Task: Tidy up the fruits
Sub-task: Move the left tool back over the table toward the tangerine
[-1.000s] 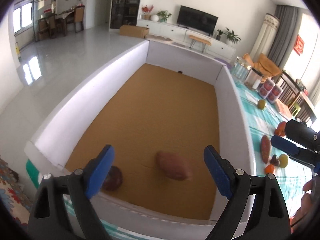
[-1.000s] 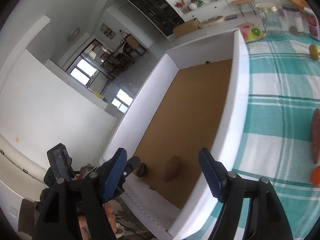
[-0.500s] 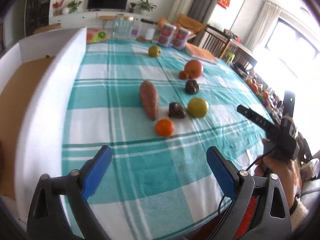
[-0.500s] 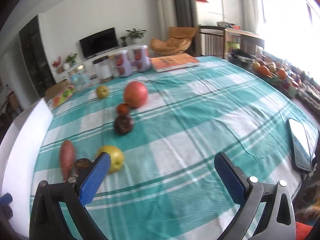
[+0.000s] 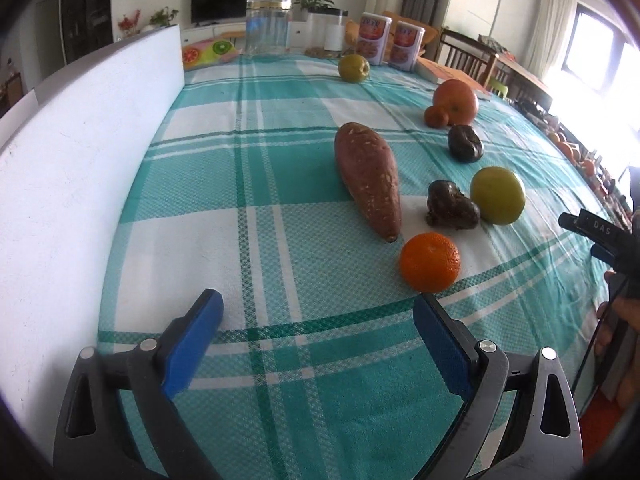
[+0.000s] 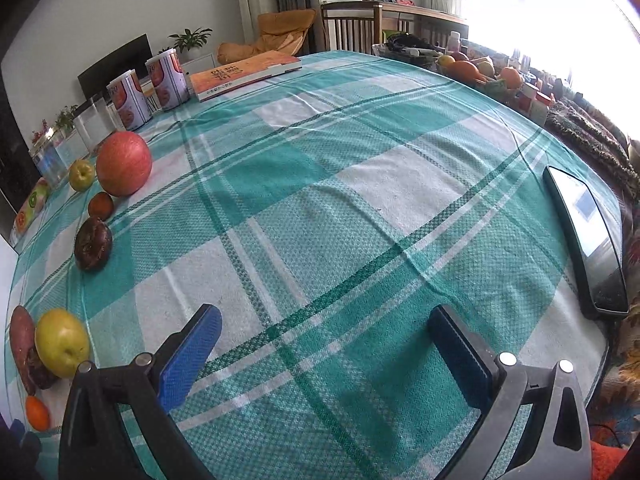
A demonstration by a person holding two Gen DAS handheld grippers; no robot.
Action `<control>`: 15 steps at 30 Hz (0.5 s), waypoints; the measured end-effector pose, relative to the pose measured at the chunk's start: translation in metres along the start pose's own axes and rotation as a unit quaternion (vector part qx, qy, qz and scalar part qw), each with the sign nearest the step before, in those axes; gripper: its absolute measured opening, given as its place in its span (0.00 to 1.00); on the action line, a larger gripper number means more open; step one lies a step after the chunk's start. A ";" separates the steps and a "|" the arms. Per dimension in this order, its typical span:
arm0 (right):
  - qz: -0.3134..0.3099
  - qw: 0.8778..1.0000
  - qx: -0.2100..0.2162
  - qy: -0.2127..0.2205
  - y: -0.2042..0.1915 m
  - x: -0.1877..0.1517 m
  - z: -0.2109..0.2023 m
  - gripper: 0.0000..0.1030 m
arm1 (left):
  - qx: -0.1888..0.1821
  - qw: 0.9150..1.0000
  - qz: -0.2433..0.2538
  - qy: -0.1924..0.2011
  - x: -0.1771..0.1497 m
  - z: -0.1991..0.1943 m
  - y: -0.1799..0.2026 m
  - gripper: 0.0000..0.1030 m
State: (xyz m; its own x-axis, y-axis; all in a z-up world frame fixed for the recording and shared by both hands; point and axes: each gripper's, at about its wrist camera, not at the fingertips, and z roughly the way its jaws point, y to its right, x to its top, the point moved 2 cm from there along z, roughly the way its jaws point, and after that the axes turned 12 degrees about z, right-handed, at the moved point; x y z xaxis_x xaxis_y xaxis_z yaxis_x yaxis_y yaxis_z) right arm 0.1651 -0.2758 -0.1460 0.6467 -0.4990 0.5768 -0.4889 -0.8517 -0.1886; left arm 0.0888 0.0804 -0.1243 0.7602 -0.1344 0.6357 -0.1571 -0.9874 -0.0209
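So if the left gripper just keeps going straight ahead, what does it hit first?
Probably bare tablecloth first. The left gripper is open and aimed slightly left of the orange; further along lies the sweet potato's tip, though depth is unclear.

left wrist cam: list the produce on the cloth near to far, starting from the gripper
Small orange → wrinkled dark fruit → yellow-green apple → second dark fruit → small tangerine → big red-orange fruit → far green apple. The long sweet potato spans several of these, so it is left out.
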 end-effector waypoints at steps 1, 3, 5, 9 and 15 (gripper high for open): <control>-0.001 1.000 -0.001 -0.001 0.000 -0.001 0.000 1.00 | 0.003 1.000 0.004 -0.003 0.000 0.000 0.001 0.95; 0.000 1.000 -0.002 -0.003 0.000 -0.001 0.001 1.00 | 0.005 1.000 0.008 -0.005 0.000 0.001 0.003 0.96; -0.001 1.000 -0.004 -0.004 0.000 -0.001 0.001 1.00 | 0.006 1.000 0.010 -0.007 0.000 0.002 0.003 0.96; -0.008 1.000 -0.016 -0.006 -0.003 -0.003 0.003 1.00 | 0.013 1.000 0.018 -0.012 0.001 0.005 0.006 0.97; -0.017 0.999 -0.029 -0.008 -0.007 -0.005 0.004 1.00 | 0.017 1.000 0.022 -0.015 0.001 0.006 0.006 0.97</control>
State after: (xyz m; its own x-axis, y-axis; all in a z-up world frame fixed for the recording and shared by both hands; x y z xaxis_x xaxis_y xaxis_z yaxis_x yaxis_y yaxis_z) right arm 0.1679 -0.2681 -0.1508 0.6732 -0.4725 0.5688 -0.4986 -0.8581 -0.1228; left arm 0.0924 0.0737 -0.1284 0.7712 -0.1790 0.6109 -0.1697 -0.9827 -0.0738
